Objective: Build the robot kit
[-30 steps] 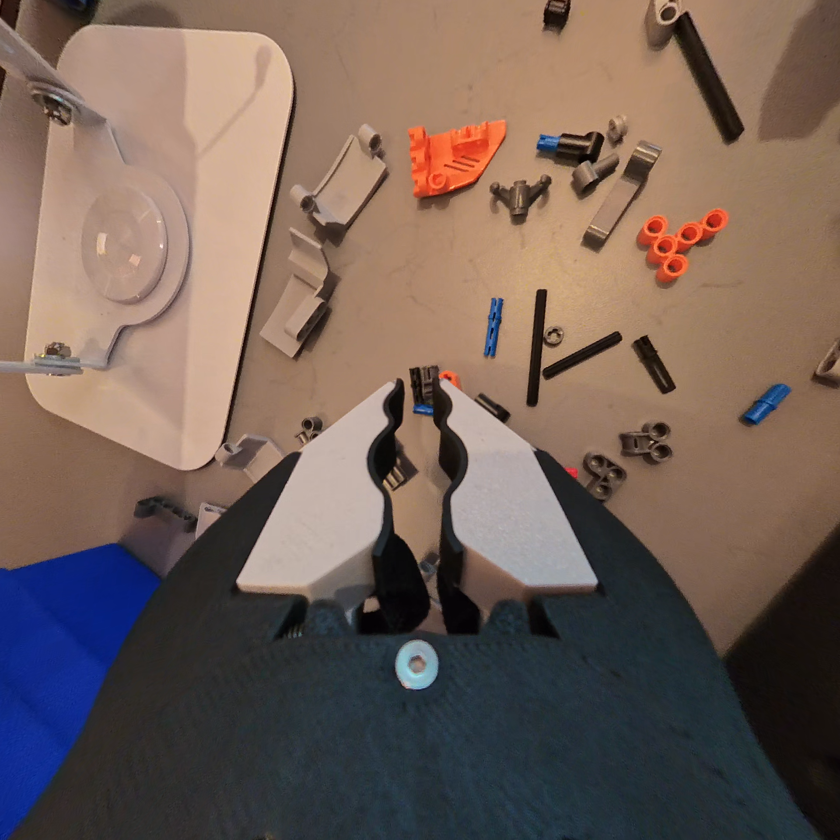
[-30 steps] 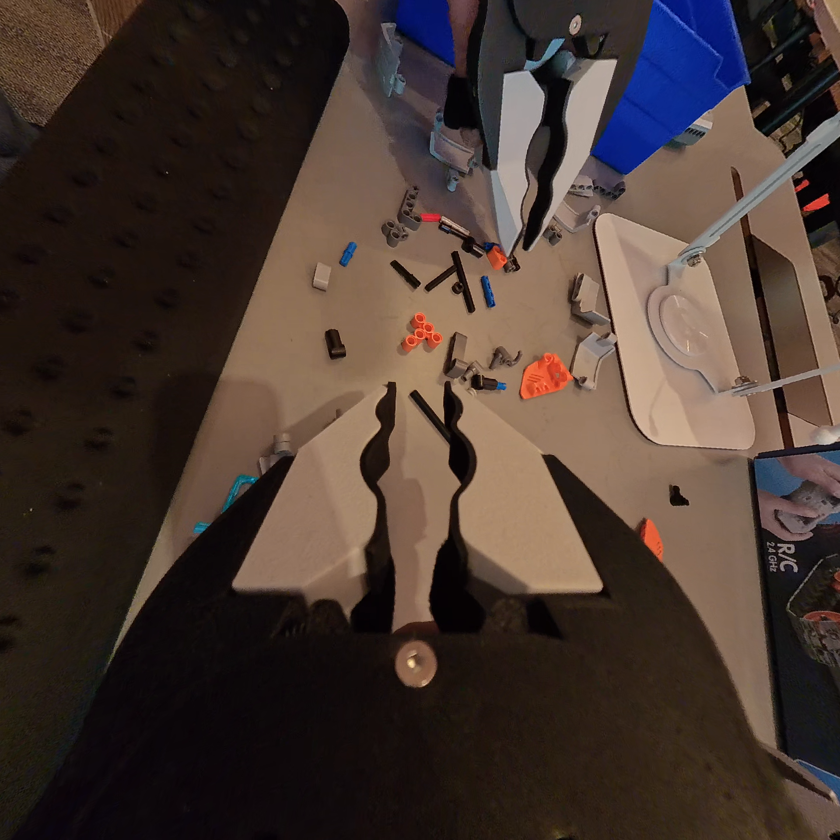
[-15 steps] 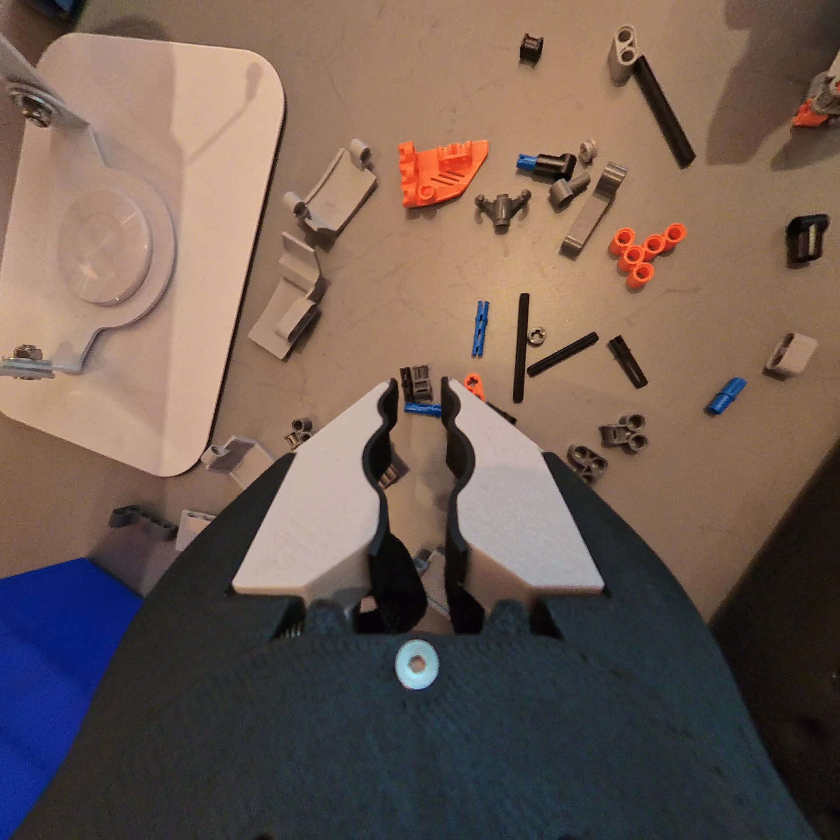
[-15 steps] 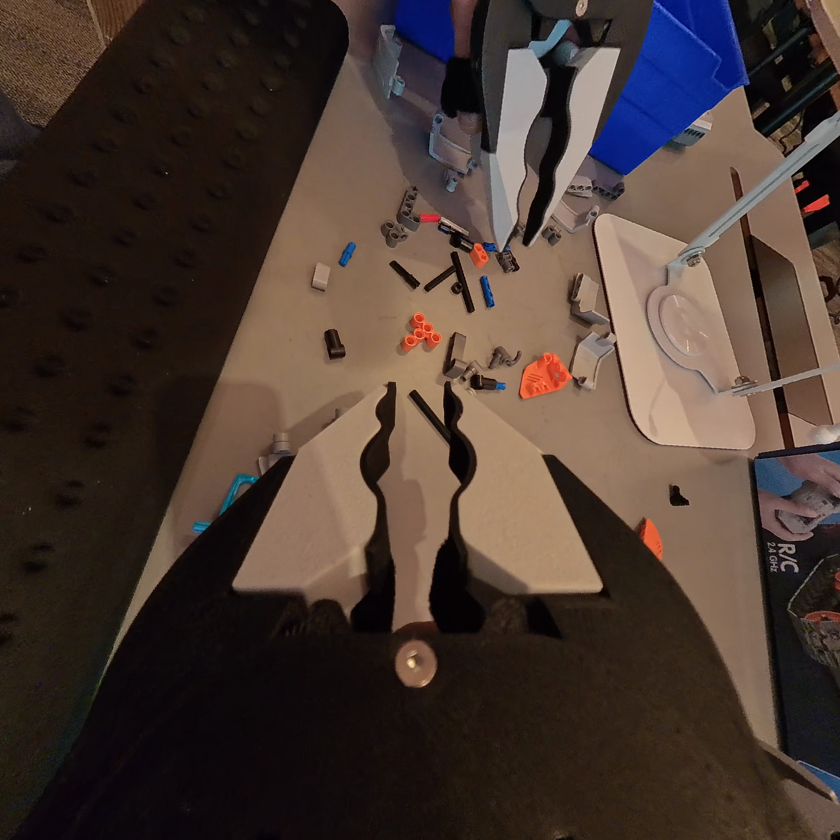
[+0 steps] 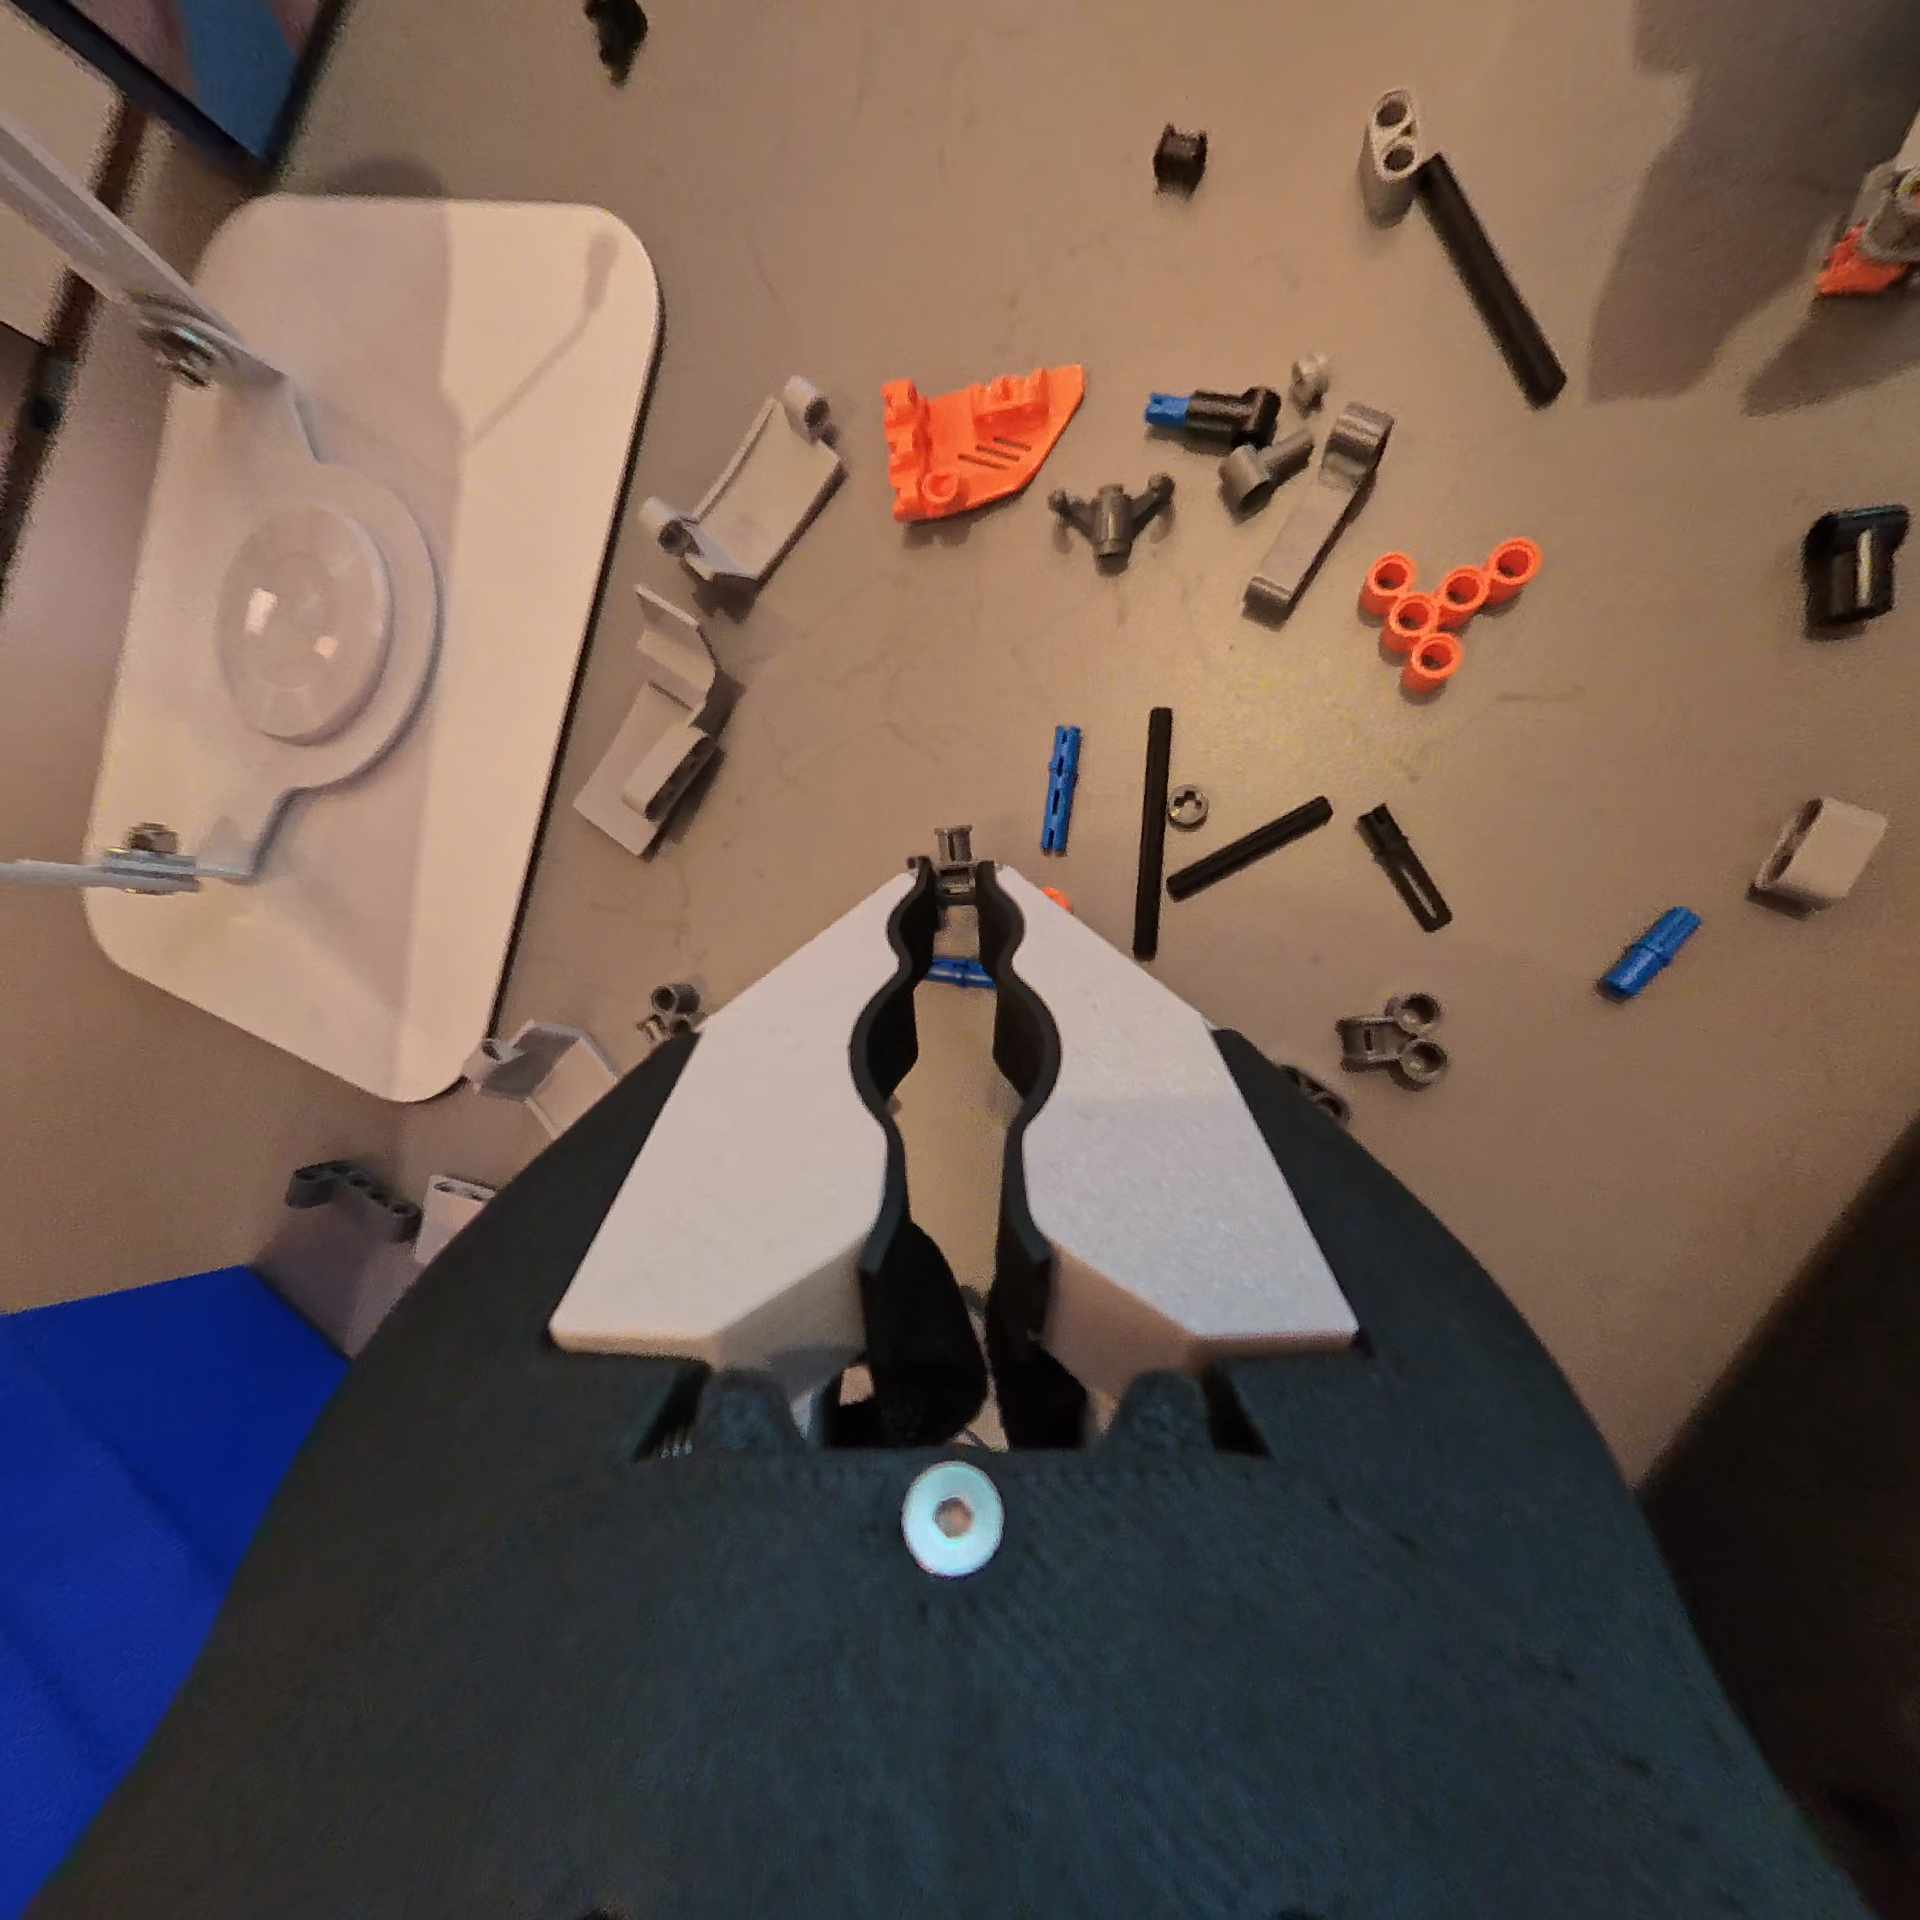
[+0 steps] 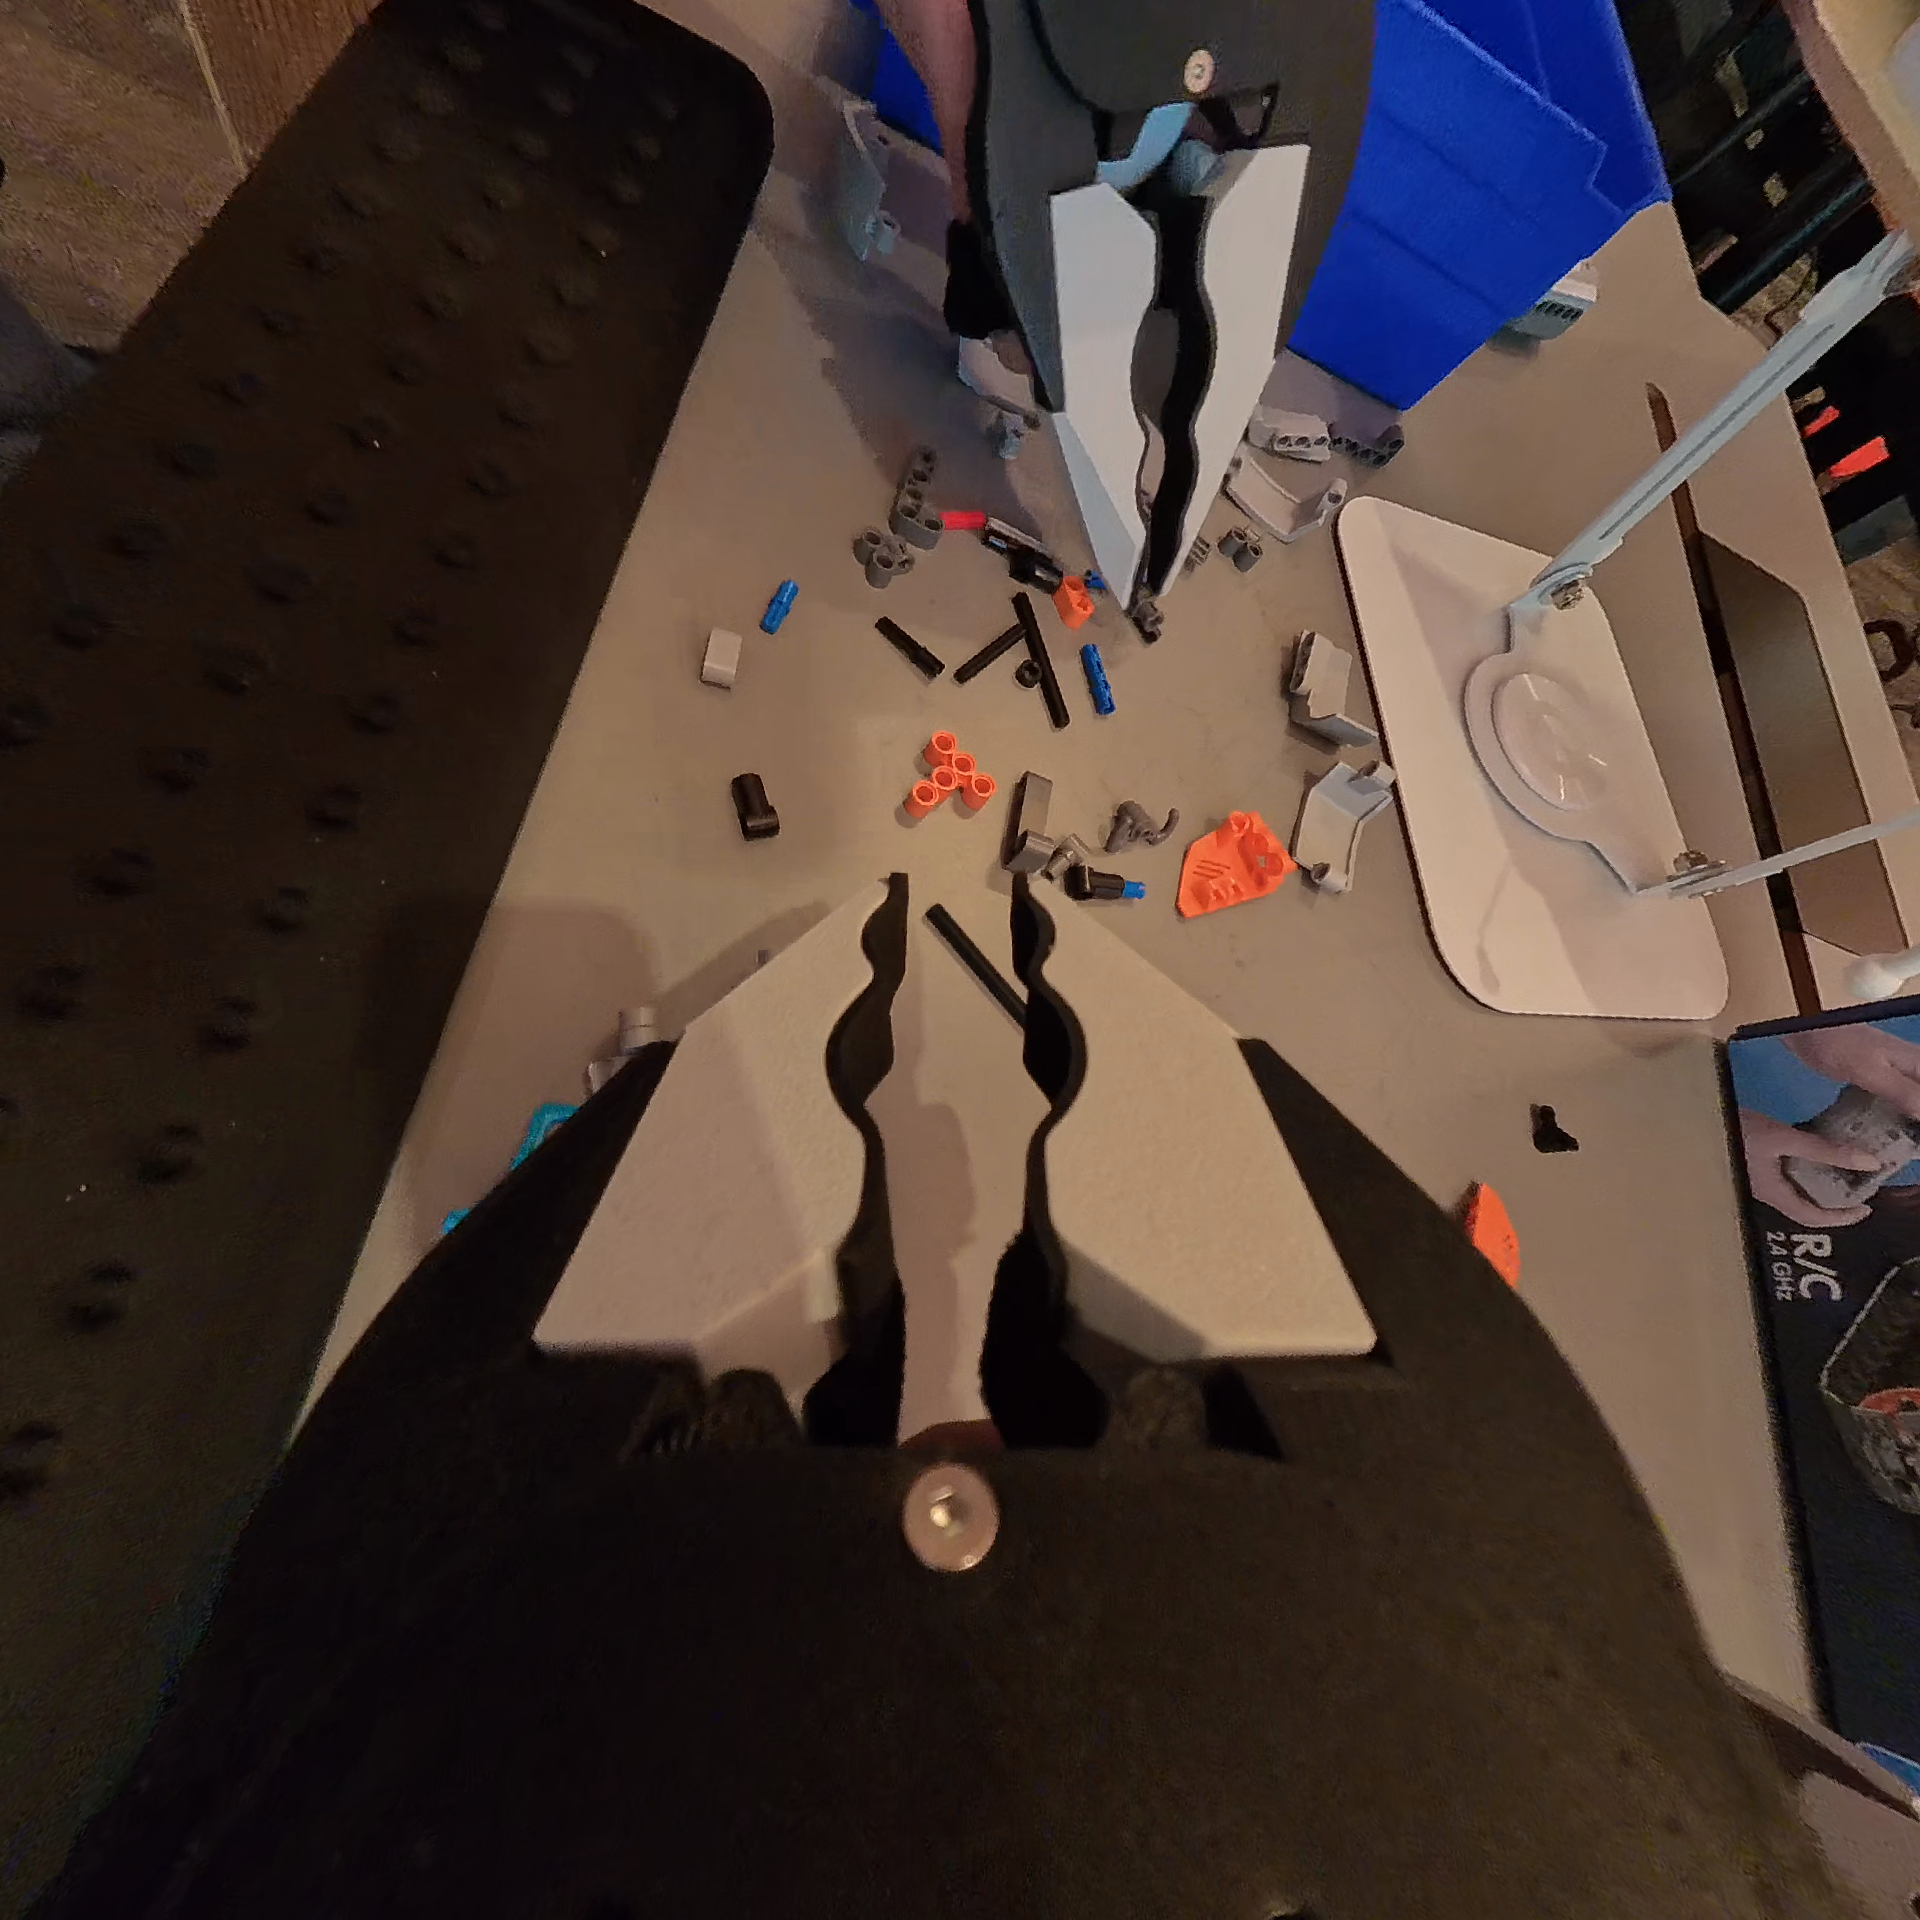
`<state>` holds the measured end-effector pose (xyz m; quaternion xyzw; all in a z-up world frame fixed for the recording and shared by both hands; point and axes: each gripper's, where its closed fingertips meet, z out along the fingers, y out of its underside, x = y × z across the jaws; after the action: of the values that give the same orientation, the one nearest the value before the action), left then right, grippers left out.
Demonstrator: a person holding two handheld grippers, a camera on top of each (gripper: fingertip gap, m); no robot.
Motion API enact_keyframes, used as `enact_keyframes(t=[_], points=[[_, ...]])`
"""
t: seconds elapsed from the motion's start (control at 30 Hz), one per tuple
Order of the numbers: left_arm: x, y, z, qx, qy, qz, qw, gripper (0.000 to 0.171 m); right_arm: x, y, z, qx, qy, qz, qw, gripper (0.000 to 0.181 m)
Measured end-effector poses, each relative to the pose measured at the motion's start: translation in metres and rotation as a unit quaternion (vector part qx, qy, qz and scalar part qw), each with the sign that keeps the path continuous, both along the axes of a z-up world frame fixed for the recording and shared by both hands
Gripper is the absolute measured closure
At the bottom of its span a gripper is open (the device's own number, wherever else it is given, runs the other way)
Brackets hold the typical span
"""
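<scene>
Left wrist view: small dark grey connector [image 5: 954, 864], loose on the table [image 5: 935, 135] a moment earlier, now pinched at the nearly closed left gripper [image 5: 956, 883] tips; right gripper [image 6: 956, 894] held parted, empty.

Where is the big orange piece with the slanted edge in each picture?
Left wrist view: the orange piece lies in the upper middle, right of the white tray, past the left hand-held gripper.
Right wrist view: it lies right of centre, just beyond the right hand-held gripper, left of the tray.
Shared landmark: the cluster of orange rings.
</scene>
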<state>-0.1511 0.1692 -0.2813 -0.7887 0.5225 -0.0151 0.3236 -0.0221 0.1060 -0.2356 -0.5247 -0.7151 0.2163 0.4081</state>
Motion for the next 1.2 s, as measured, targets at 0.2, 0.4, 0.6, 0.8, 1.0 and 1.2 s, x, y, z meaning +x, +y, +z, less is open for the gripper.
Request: enact_keyframes(t=[0.2, 0.4, 0.6, 0.8, 1.0, 1.2], points=[[0.013, -0.007, 0.027, 0.092, -0.013, -0.004, 0.996, 0.166, -0.007, 0.009, 0.011, -0.028, 0.038, -0.030, 0.998, 0.175], [0.035, -0.022, 0.056, 0.207, -0.022, -0.023, 0.978, 0.166, -0.024, 0.012, 0.022, -0.079, 0.077, -0.052, 0.993, 0.171], [0.056, -0.039, 0.071, 0.279, -0.035, -0.061, 0.958, 0.166, -0.040, 0.011, 0.041, -0.178, 0.124, -0.064, 0.974, 0.164], [0.072, -0.051, 0.080, 0.354, 0.012, -0.115, 0.928, 0.166, -0.049, 0.006, 0.038, -0.268, 0.130, -0.053, 0.953, 0.161], [0.081, -0.059, 0.078, 0.404, 0.076, -0.160, 0.898, 0.166, -0.053, 0.000, 0.030, -0.304, 0.115, -0.041, 0.945, 0.161], [0.085, -0.067, 0.070, 0.402, 0.078, -0.171, 0.896, 0.166, -0.051, -0.009, 0.024, -0.308, 0.104, -0.024, 0.945, 0.177]])
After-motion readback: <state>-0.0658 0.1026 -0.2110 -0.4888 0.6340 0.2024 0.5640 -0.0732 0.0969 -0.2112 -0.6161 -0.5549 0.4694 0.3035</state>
